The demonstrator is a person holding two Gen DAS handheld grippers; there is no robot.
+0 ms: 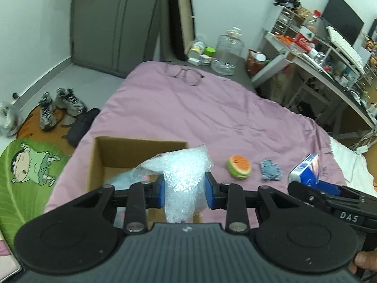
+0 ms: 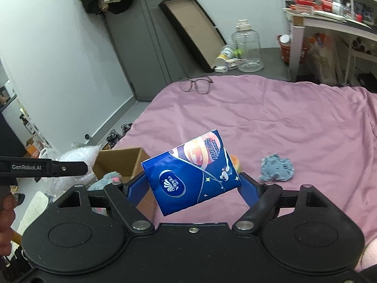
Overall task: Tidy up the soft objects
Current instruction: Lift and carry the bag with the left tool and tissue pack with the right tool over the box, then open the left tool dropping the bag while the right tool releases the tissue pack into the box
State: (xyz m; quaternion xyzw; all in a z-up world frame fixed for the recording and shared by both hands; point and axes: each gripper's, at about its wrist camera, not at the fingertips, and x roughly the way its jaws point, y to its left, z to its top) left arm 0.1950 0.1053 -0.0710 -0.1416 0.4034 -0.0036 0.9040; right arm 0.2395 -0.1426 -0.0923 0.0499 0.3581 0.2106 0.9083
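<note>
Cardboard box (image 1: 132,155) at nine o'clock on the pink bedspread (image 1: 200,118), open-topped, a grey plush (image 2: 106,179) inside. Left gripper (image 1: 185,192), jaws clamped on a bubble-wrap bag (image 1: 179,174), held above the box's near right corner. Watermelon-slice plush (image 1: 238,166) at centre, on the spread; grey-blue knitted piece (image 1: 271,169) just beside it toward three o'clock. Right gripper (image 2: 193,186), jaws gripping a blue tissue pack (image 2: 188,174), tilted, raised off the spread. Eyeglasses (image 1: 185,73) at twelve o'clock, far edge.
</note>
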